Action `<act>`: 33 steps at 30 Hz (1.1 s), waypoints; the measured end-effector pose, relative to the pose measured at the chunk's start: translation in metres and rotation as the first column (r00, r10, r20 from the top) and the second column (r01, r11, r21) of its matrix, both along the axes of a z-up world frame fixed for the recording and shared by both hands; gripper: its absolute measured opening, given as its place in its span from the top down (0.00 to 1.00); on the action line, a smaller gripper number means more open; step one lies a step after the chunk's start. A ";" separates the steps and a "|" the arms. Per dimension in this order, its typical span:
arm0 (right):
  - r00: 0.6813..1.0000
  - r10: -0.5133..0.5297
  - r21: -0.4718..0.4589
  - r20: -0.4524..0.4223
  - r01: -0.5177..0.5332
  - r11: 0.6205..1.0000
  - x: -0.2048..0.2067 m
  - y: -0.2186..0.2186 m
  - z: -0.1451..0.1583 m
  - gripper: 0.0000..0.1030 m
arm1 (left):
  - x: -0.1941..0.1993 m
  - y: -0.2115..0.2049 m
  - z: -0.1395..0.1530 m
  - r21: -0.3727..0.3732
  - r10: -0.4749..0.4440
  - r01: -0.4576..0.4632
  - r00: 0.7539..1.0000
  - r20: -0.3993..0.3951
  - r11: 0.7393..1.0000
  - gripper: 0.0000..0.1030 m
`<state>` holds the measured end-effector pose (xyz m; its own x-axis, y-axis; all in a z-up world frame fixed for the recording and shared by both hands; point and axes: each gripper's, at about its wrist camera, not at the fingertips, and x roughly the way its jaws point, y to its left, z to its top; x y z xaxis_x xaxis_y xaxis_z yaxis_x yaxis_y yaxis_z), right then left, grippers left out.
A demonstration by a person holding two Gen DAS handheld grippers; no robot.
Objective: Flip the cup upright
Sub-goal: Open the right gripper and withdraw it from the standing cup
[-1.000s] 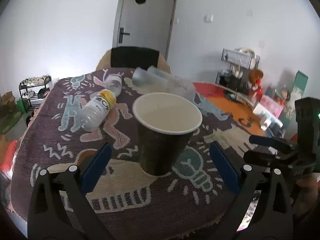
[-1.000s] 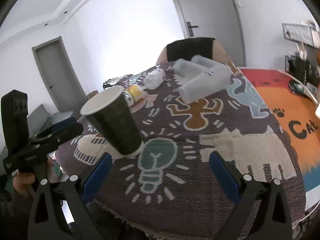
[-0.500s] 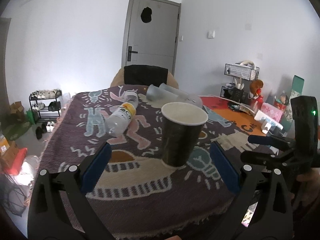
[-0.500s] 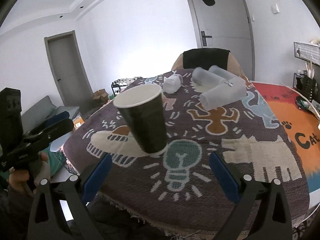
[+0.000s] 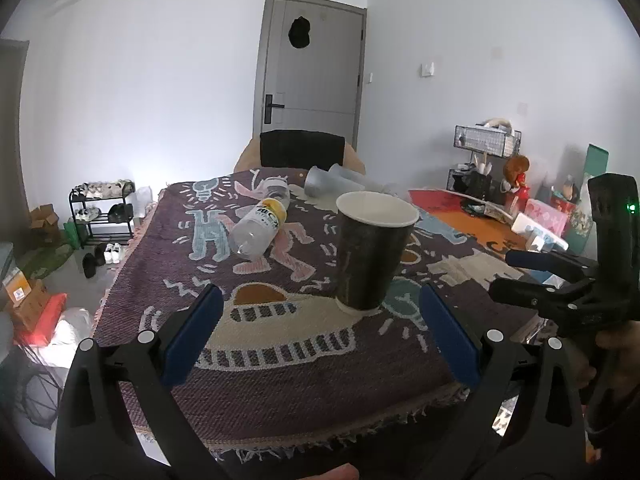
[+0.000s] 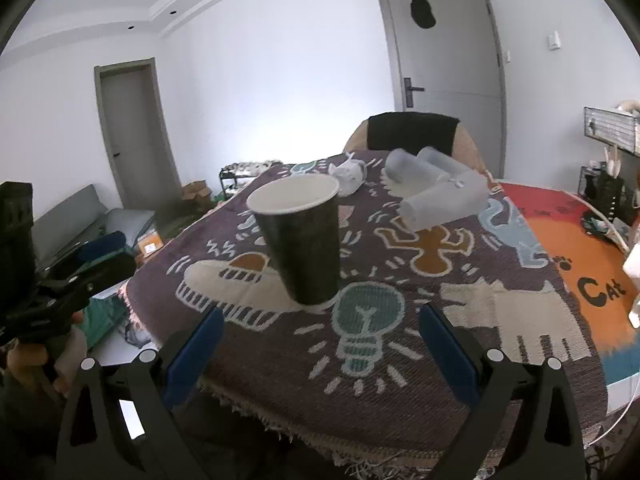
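Both claws have backed off since the earlier frames; the cup reads smaller and further out. Left claw [image 5: 316,336] spread wide, holding nothing. Right claw [image 6: 318,346] likewise spread, empty. Cup [image 5: 372,252] stands mouth-up on the patterned cloth [image 5: 280,360] over the counter, clear of both claws, base by the lightbulb motif. Flip looks done; this is the retreat step. Next move: keep pulling straight back without clipping the rim. Beyond it, a plastic bottle [image 5: 260,228] on its side, then clear tumblers [image 6: 432,188] lying down.
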<state>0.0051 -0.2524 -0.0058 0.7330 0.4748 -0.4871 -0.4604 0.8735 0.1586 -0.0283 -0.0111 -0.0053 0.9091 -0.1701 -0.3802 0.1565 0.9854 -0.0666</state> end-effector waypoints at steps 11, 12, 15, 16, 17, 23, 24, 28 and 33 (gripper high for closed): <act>1.000 0.026 -0.004 0.017 -0.026 1.000 -0.007 0.003 -0.002 0.07 | -0.004 -0.004 -0.003 0.008 0.014 -0.014 1.000 0.006 1.000 0.05; 0.999 0.027 -0.001 0.018 -0.026 1.000 -0.007 0.003 -0.002 0.07 | -0.005 -0.004 -0.002 0.012 0.016 -0.017 1.000 0.007 1.000 0.05; 1.000 0.020 -0.002 0.021 -0.020 1.000 -0.007 0.002 -0.004 0.07 | -0.007 -0.005 -0.001 0.021 0.023 -0.023 1.000 0.016 1.000 0.05; 1.000 0.018 0.000 0.020 -0.018 1.000 -0.006 0.001 -0.004 0.07 | -0.007 -0.004 0.000 0.021 0.027 -0.027 0.999 0.017 0.999 0.05; 1.000 0.017 0.007 0.015 -0.017 1.000 -0.005 0.000 -0.005 0.07 | -0.007 -0.004 0.000 0.021 0.029 -0.029 0.999 0.018 0.999 0.05; 1.000 0.021 0.011 0.005 -0.021 1.000 -0.003 0.000 -0.007 0.07 | -0.007 -0.005 -0.001 0.036 0.037 -0.038 0.999 0.022 0.999 0.05; 1.000 0.022 0.011 0.006 -0.022 1.000 -0.004 -0.001 -0.007 0.07 | -0.008 -0.004 -0.001 0.031 0.041 -0.041 0.999 0.023 0.999 0.05; 1.000 0.012 0.009 0.010 -0.012 1.000 -0.004 -0.001 -0.007 0.07 | -0.007 -0.005 -0.002 0.030 0.038 -0.039 0.999 0.018 0.999 0.05; 1.000 0.008 0.012 0.008 -0.008 1.000 -0.003 -0.003 -0.007 0.07 | -0.006 -0.005 -0.001 0.030 0.041 -0.042 0.999 0.020 0.999 0.05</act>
<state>0.0018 -0.2550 -0.0129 0.7328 0.4862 -0.4760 -0.4685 0.8679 0.1652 -0.0346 -0.0158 -0.0059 0.9224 -0.1209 -0.3668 0.1165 0.9926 -0.0341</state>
